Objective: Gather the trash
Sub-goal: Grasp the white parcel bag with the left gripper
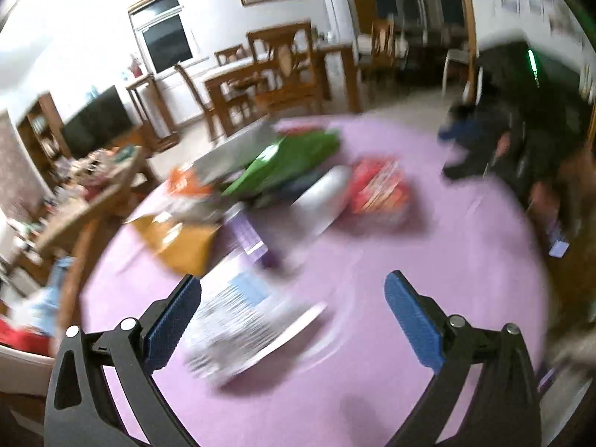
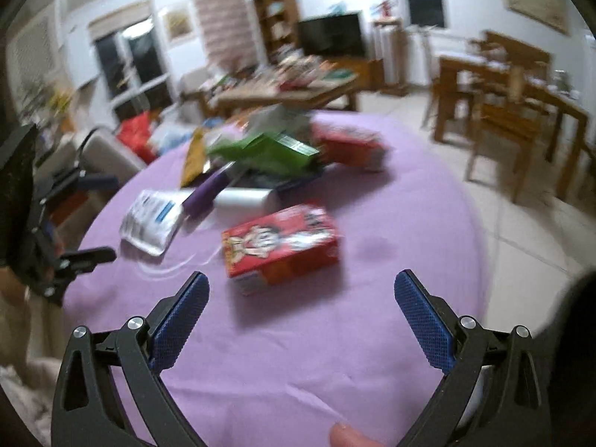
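Left gripper (image 1: 292,318): jaws wide apart, empty, above a blurred white printed packet (image 1: 244,329) on the purple tablecloth (image 1: 428,260).
Trash pile: a mustard-yellow wrapper (image 1: 178,240), purple box (image 1: 247,232), green bag (image 1: 288,160) and silver pouch (image 1: 322,197) heaped mid-table; a red carton (image 1: 380,188) just right of the pouch.
Right gripper (image 2: 301,320): jaws wide apart, empty, near the same red carton (image 2: 281,242), which lies flat, apart from the heap.
Fingertip (image 2: 350,436): shows at the bottom edge.
Room: wooden dining table (image 2: 521,85) and chairs behind.
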A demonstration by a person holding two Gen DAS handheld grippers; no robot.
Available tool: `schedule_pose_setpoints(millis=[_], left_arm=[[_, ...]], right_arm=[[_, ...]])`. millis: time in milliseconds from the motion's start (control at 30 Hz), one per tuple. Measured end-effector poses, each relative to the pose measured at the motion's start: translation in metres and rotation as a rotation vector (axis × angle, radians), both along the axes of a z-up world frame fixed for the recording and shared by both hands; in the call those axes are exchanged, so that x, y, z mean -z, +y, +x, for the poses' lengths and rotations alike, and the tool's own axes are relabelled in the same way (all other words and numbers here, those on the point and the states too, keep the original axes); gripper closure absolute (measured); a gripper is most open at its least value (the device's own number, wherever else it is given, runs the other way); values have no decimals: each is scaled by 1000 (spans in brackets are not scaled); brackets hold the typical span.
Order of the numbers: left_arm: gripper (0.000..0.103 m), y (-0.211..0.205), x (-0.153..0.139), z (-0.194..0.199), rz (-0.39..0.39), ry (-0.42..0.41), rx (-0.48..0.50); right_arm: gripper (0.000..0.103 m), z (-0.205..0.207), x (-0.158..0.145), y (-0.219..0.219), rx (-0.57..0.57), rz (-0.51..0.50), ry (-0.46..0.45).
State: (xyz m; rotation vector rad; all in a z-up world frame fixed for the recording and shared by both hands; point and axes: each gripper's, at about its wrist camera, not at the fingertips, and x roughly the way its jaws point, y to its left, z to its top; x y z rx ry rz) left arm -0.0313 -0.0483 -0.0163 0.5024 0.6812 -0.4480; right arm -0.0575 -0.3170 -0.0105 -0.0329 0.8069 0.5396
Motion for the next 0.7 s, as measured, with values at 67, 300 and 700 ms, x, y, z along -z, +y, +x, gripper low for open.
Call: schedule_pose_setpoints(millis=[67, 300, 700], left_arm=[[5, 17, 14, 4, 98, -11, 9], [5, 30, 33, 26, 165, 76, 120], [4, 46, 52, 81, 49, 218, 101]], right_arm=[[5, 12, 2, 19, -33, -57, -13], [5, 38, 23, 50, -112, -178, -3], [5, 61, 28, 52, 10, -175, 9]])
